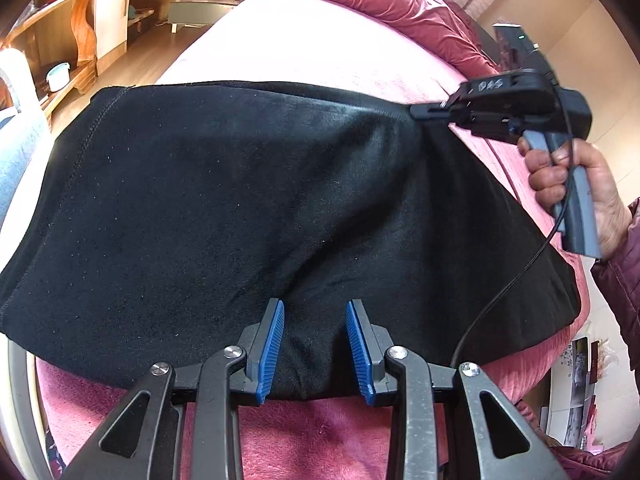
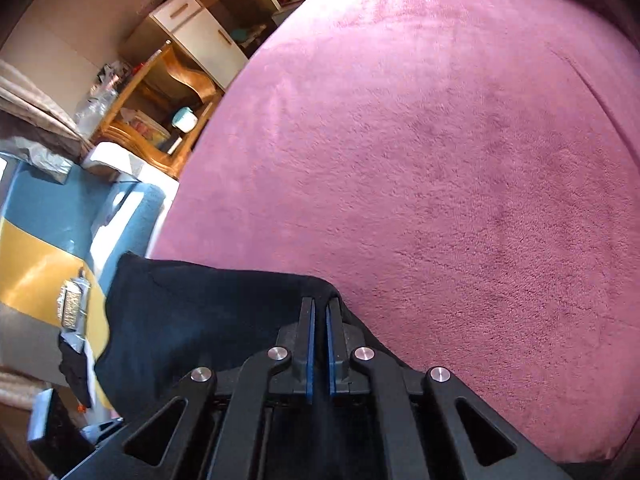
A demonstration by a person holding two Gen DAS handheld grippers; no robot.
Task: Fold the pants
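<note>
Left wrist view: black pants [image 1: 248,208] lie spread across a pink bed cover [image 1: 328,52], their near edge bunched between the blue pads of the left gripper [image 1: 316,350]. The jaws stand partly apart with cloth filling the gap; whether the pads really press it is hard to judge. At upper right the right gripper [image 1: 420,112] pinches the far edge of the pants, lifting a ridge there; its tips merge with the dark cloth. A hand [image 1: 572,184] holds its grey handle, the sleeve cut off by the frame.

Right wrist view: the right gripper [image 2: 320,316] has its jaws drawn nearly together on a corner of the pants [image 2: 192,320]. The cloth runs under the gripper body and out of sight. Open bed cover [image 2: 440,140] fills the rest
</note>
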